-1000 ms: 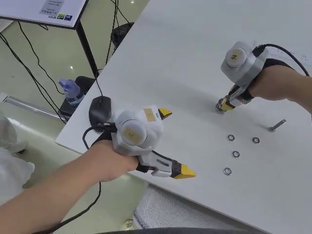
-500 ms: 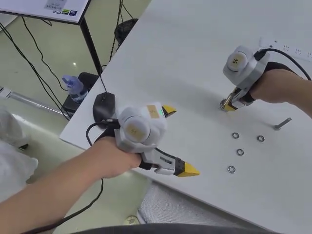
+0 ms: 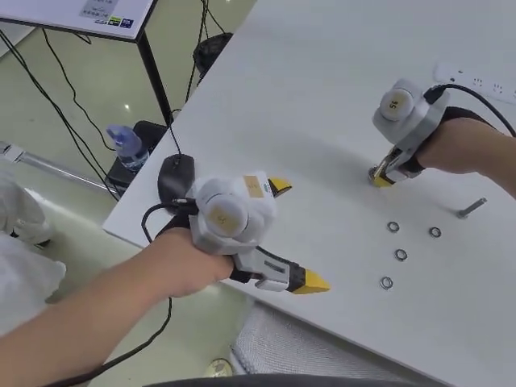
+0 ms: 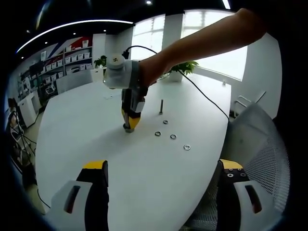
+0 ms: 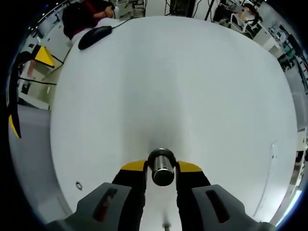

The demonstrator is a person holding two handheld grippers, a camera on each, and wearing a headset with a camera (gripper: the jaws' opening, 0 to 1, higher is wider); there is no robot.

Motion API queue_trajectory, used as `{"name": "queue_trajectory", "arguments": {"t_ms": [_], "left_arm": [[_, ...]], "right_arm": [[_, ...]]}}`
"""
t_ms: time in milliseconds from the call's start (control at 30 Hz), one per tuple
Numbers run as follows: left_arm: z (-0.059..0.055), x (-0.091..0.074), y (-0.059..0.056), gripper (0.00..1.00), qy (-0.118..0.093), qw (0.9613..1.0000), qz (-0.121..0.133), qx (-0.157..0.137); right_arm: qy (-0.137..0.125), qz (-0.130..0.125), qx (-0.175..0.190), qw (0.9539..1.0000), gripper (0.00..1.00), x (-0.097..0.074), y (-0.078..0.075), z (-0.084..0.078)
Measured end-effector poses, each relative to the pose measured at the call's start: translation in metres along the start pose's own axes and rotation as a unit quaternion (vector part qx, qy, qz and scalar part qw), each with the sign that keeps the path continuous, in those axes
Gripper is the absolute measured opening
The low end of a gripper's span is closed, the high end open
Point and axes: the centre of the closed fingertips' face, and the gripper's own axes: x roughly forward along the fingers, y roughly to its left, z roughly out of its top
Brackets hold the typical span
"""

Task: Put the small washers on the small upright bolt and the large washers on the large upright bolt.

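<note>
My right gripper (image 3: pixel 379 176) is shut on the large bolt (image 5: pixel 162 166), whose head stands on the white table (image 3: pixel 306 97); the same gripper (image 4: pixel 129 121) shows in the left gripper view. The small bolt (image 3: pixel 472 208) stands to its right, also seen as a thin upright small bolt (image 4: pixel 161 107). Several washers (image 3: pixel 401 255) lie loose in front of the bolts, and the washers (image 4: pixel 173 136) sit beyond my left jaws. One washer (image 5: pixel 78 185) lies at the lower left. My left gripper (image 3: pixel 294 234) hovers open and empty over the table's near edge, its own jaws (image 4: pixel 162 166) wide apart.
A black mouse (image 3: pixel 173 173) lies at the table's left corner, with its cable running off the edge. A power strip (image 3: pixel 476 81) sits at the back right. A mesh chair (image 3: pixel 274 347) stands under the near edge. A spray bottle (image 3: pixel 129 145) is on the floor.
</note>
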Motion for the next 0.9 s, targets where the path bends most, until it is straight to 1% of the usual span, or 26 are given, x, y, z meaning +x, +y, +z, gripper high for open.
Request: {"name": "queue_trajectory", "arguments": {"t_ms": [267,367,400,467,600,633,700,767,833,900], "left_arm": [[0.0,0.0,-0.001,0.93,0.001,1.0,-0.003,-0.001],[0.001,-0.001,0.0,0.93,0.001,1.0,-0.002,-0.002],[0.001,-0.001,0.0,0.93,-0.001,1.0,-0.003,-0.002],[0.001,-0.001,0.0,0.93,0.002,1.0,-0.003,0.0],[0.003,-0.002,0.0,0.93,0.0,1.0,-0.002,0.001],[0.003,-0.002,0.0,0.93,-0.001,1.0,-0.002,0.001],[0.004,-0.003,0.0,0.94,0.0,1.0,0.001,0.002],[0.003,-0.003,0.002,0.94,0.002,1.0,0.005,0.001],[0.003,-0.004,0.0,0.94,0.003,1.0,0.005,-0.001],[0.005,-0.005,0.0,0.94,0.003,1.0,0.007,0.0]], "right_arm": [[0.002,0.0,-0.006,1.0,0.25,0.0,0.001,0.0],[-0.001,0.003,-0.006,1.0,0.33,-0.002,0.003,-0.001],[-0.004,0.003,-0.007,1.0,0.33,-0.002,0.004,0.0],[-0.008,0.001,-0.008,0.9999,0.33,-0.006,0.004,0.001],[-0.015,0.003,-0.009,0.9998,0.34,-0.013,0.006,0.004],[-0.019,0.003,-0.01,0.9998,0.34,-0.013,0.003,0.004],[-0.022,0.003,-0.012,0.9997,0.33,-0.015,0.003,0.004],[-0.031,0.007,-0.022,0.9992,0.33,-0.02,0.006,0.007],[-0.031,0.002,-0.023,0.9992,0.33,-0.025,0.006,0.007],[-0.041,-0.001,-0.023,0.9989,0.33,-0.032,0.006,0.008]]}}
